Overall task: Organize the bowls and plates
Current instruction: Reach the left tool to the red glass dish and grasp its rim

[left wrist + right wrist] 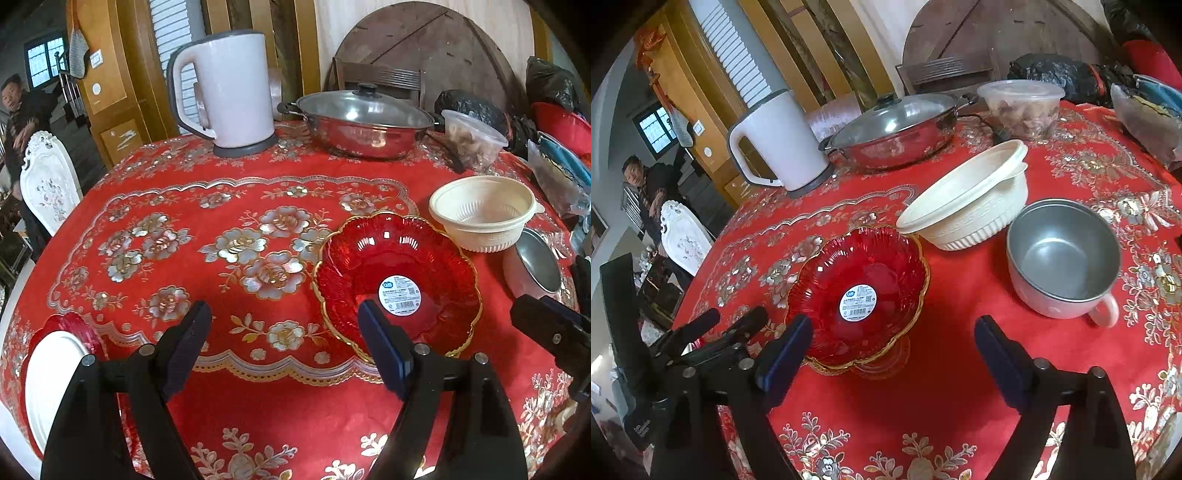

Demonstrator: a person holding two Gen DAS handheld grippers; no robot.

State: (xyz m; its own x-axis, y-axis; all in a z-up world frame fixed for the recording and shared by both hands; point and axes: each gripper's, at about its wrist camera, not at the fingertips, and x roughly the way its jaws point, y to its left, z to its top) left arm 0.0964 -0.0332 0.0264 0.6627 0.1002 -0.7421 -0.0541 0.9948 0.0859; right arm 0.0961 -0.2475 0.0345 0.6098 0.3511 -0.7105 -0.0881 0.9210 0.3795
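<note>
Right now both your grippers hang spread and empty over the red tablecloth: the left gripper sits just to the near-left of the red scalloped bowl, and the right gripper hovers just in front of it. That bowl is your landmark. It stands upright, mouth up, roughly round, so it has no real long axis; a label sticks to its floor. It looks like thin, rigid, glossy plastic or glass, probably light and slick, so pinch the gold-edged rim rather than the wall. To its right stands the grey metal mug-bowl, upright, handle towards you, stiffer and likely heavier. Just behind the red bowl sits the cream plastic bowl, light, ribbed, easy at the lip. Far to its left, a white plate rests on a red dish at the table edge.
</note>
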